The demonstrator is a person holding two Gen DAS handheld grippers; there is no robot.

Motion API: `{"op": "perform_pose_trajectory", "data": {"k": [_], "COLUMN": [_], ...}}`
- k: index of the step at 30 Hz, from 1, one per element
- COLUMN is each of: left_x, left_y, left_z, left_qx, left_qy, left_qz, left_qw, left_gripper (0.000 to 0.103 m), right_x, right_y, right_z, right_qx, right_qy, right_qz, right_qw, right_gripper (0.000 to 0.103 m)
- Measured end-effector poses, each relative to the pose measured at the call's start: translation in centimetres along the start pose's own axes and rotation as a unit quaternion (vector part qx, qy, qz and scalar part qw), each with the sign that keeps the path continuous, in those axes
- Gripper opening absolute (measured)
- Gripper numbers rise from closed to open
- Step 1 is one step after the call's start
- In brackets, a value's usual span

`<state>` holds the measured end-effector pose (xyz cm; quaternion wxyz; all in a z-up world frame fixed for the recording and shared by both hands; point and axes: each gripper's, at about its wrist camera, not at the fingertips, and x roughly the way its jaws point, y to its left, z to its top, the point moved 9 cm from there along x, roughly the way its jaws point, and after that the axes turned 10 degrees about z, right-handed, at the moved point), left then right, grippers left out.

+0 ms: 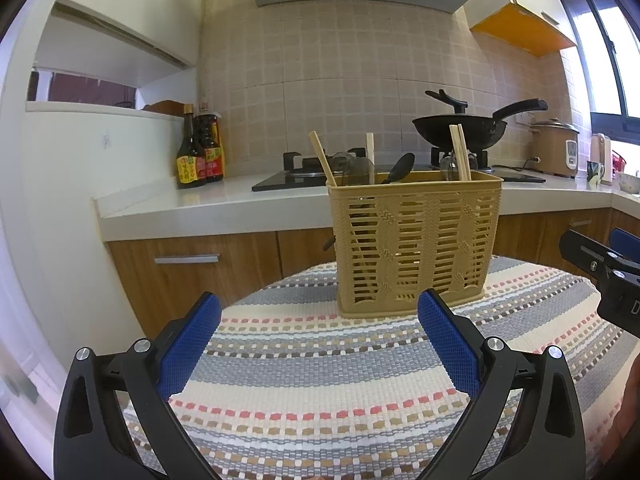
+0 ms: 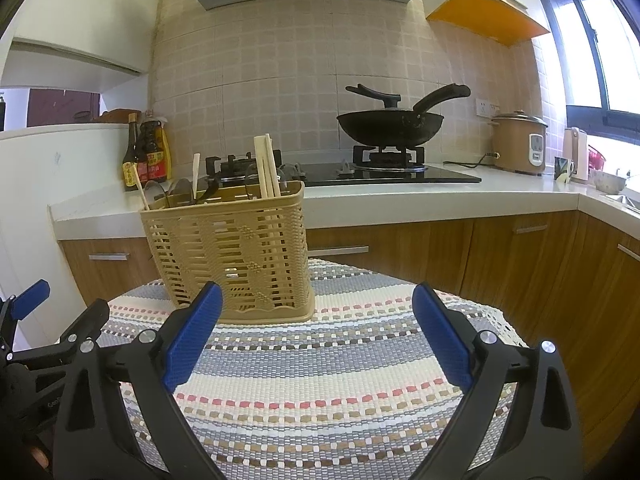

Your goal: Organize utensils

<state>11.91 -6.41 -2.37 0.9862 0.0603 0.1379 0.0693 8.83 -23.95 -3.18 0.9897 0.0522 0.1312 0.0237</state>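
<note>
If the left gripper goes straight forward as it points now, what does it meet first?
Most likely the tan slotted utensil basket, standing on the striped cloth just ahead of the open left gripper; depth is uncertain.

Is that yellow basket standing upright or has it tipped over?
Upright. The basket sits flat on the striped cloth, its open rim level on top, with chopsticks poking up out of it.

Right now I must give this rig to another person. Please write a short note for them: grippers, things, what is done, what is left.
Left gripper: open, empty, above the striped cloth.
Right gripper: open, empty, above the same cloth.
Basket: upright on the cloth, in front of both grippers. Chopsticks and a dark spoon stand inside.
Done: no loose utensils visible on the cloth.
Left: cannot tell; check outside the views.
</note>
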Motion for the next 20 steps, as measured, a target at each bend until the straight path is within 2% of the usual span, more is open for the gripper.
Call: {"op": "perform_pose_trajectory", "data": {"k": [7,12,20], "left_x": [0.64,0.29,0.46], "left_y": [-0.16,-0.14,-0.36], "left_z": [-0.19,-0.05,-0.35], "left_qx": [-0.005,-0.007,-0.008], "left_qy": [0.016,0.007,0.017], "left_qz": [-0.018,-0.018,-0.029], "left_qw": [0.9997,0.9998,0.9994], "left_gripper": [0.095,0.096,0.096], "right_x": [-0.01,0.00,0.10], "right_y": [0.06,0.10,0.04], "right_z": [-0.05,-0.02,-0.03], "right_qx": [0.003,0.002,0.003], "right_qy": [0.001,0.001,0.003], "right_qz": [0.000,0.000,-0.001], "right_qw": [1.000,1.000,1.000], "right_gripper": [0.092,0.092,0.092]}}
